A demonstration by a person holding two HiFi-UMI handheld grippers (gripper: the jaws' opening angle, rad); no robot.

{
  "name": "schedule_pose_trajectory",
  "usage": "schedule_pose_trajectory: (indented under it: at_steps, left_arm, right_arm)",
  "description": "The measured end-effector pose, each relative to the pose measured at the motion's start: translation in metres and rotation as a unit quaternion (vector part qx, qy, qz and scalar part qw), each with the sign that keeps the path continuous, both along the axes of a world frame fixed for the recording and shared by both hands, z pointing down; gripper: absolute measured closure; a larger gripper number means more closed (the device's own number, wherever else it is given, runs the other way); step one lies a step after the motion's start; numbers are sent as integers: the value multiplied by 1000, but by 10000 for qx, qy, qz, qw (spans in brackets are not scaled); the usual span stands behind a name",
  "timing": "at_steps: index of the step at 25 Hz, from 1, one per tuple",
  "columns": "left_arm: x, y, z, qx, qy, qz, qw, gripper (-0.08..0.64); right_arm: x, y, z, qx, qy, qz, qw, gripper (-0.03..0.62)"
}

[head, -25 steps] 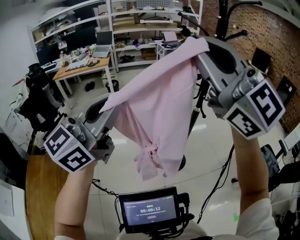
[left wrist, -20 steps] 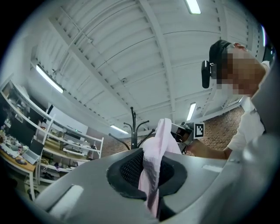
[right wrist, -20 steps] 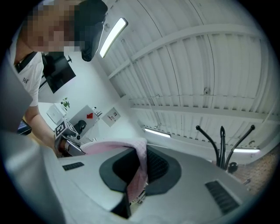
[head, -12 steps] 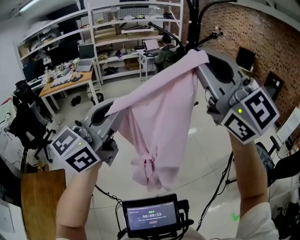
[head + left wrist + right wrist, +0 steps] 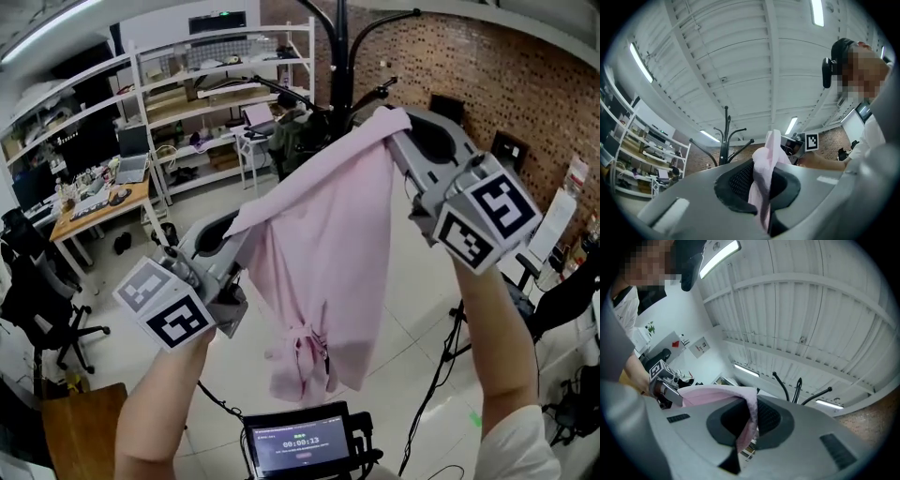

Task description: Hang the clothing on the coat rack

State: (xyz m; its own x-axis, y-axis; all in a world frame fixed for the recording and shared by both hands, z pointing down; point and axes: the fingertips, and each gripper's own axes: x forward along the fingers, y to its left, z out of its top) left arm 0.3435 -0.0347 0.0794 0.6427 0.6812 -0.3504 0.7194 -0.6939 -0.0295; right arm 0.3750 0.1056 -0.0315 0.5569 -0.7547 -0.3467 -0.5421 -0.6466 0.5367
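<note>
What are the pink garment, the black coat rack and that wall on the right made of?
The pink garment looks like thin matte cloth, perhaps cotton: it drapes and creases softly. The coat rack seems painted metal tube: slim, curved black arms. The wall is rough red-brown brick with mortar lines.

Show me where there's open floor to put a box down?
The tiled floor between the pink shirt and the brick wall is bare. Around the desk, shelves and office chair it's crowded.
</note>
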Motion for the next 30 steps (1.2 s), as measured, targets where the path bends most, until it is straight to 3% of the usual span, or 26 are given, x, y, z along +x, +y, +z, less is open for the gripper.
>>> schedule_pose_trajectory:
  at_steps: [7, 14, 30]
  left_arm:
    - [8, 22, -18, 148, 106, 370, 9991, 546]
    - [13, 44, -34, 394, 287, 474, 9977, 546]
    - [73, 62, -108, 701, 759, -373, 9940, 546]
  right_arm:
    - [-1, 22, -21, 46, 103, 555, 9984, 580]
    - [13, 46, -36, 109, 107, 793, 9967, 580]
    - [73, 73, -104, 135, 361, 747, 9965, 580]
